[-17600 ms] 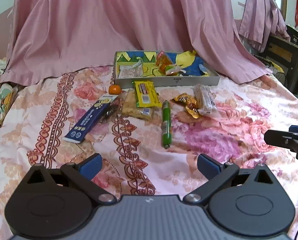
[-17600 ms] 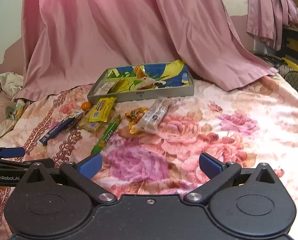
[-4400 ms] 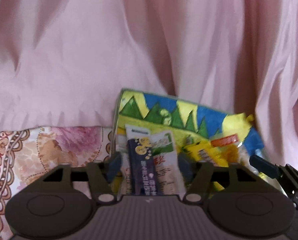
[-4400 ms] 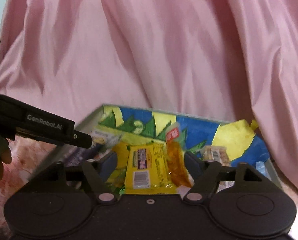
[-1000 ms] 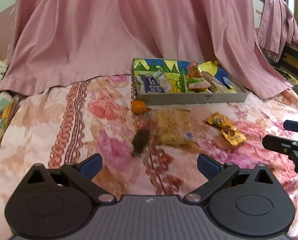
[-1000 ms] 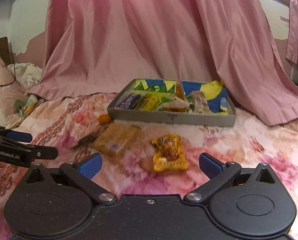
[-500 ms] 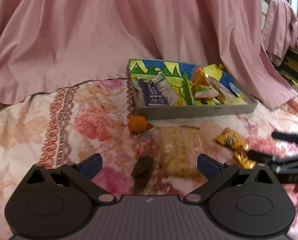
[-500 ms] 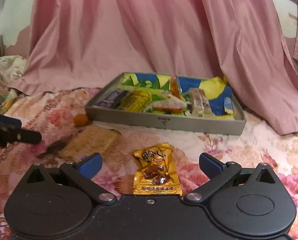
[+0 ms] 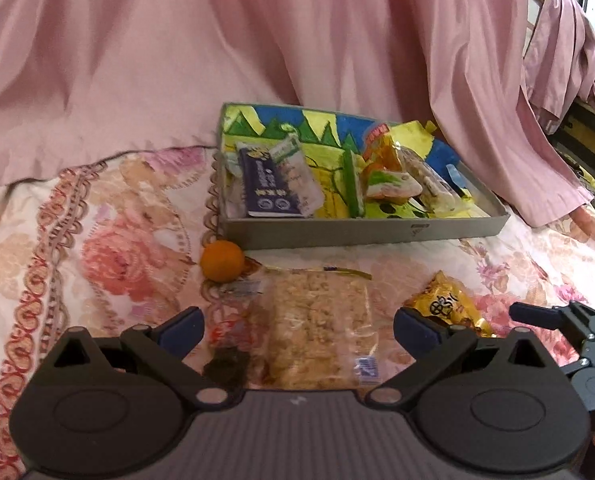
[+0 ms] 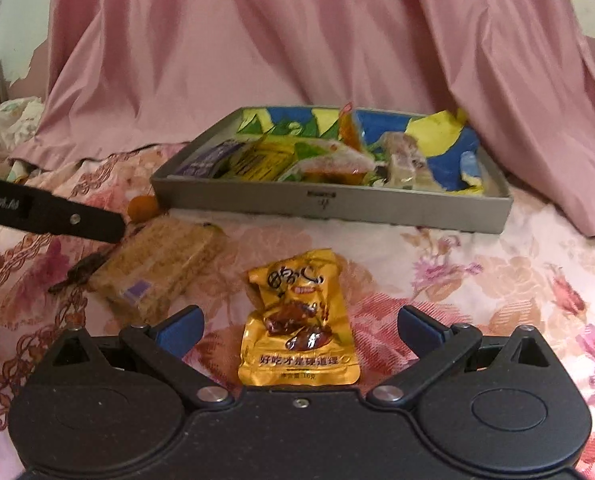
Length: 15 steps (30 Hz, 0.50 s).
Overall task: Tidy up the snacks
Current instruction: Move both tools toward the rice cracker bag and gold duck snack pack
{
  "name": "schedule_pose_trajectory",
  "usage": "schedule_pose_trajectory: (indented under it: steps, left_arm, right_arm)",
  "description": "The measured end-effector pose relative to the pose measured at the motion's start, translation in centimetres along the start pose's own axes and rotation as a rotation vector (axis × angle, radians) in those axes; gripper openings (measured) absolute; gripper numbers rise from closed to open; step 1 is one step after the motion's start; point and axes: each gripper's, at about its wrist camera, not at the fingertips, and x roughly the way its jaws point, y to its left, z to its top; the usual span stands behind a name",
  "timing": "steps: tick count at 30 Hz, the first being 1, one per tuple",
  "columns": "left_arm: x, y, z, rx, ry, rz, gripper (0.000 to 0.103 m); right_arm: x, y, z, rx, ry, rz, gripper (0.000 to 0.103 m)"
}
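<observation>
A grey tray (image 9: 361,233) (image 10: 329,200) at the back of the floral bedspread holds several snacks, among them a dark blue packet (image 9: 266,186) and a green stick (image 9: 350,182). My left gripper (image 9: 299,326) is open, its jaws on either side of a clear pack of beige biscuits (image 9: 317,328) (image 10: 161,264). My right gripper (image 10: 299,326) is open, its jaws on either side of a gold snack pouch (image 10: 297,320) (image 9: 445,304). A small orange (image 9: 222,261) (image 10: 141,207) lies by the tray's left front corner. A small dark snack (image 9: 227,364) (image 10: 79,270) lies left of the biscuits.
A pink curtain (image 9: 257,48) hangs right behind the tray. The flowered bedspread (image 9: 97,248) stretches left and right. Dark furniture (image 9: 589,140) stands at the far right. The right gripper shows in the left wrist view (image 9: 557,316), and the left gripper's finger shows in the right wrist view (image 10: 57,216).
Both grippers have moved forward and lower. The biscuit pack now lies between the left jaws and the gold pouch between the right jaws. Both stay open.
</observation>
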Motion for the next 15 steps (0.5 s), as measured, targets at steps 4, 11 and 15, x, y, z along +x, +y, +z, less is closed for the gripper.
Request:
schedule_pose_trajectory:
  steps: [4, 11, 15]
  left_arm:
    - [0.7, -1.0, 0.2, 0.016, 0.009, -0.039, 0.103]
    - [2.2, -2.0, 0.0, 0.041, 0.036, -0.038, 0.103]
    - [2.9, -1.6, -0.3, 0.019, 0.07, -0.011, 0.103]
  right_arm:
    - [0.5, -0.2, -0.1, -0.004, 0.015, 0.009, 0.102]
    - [1.3, -0.5, -0.4, -0.022, 0.037, 0.017, 0.102]
    - [1.5, -0.4, -0.4, -0.041, 0.032, 0.014, 0.102]
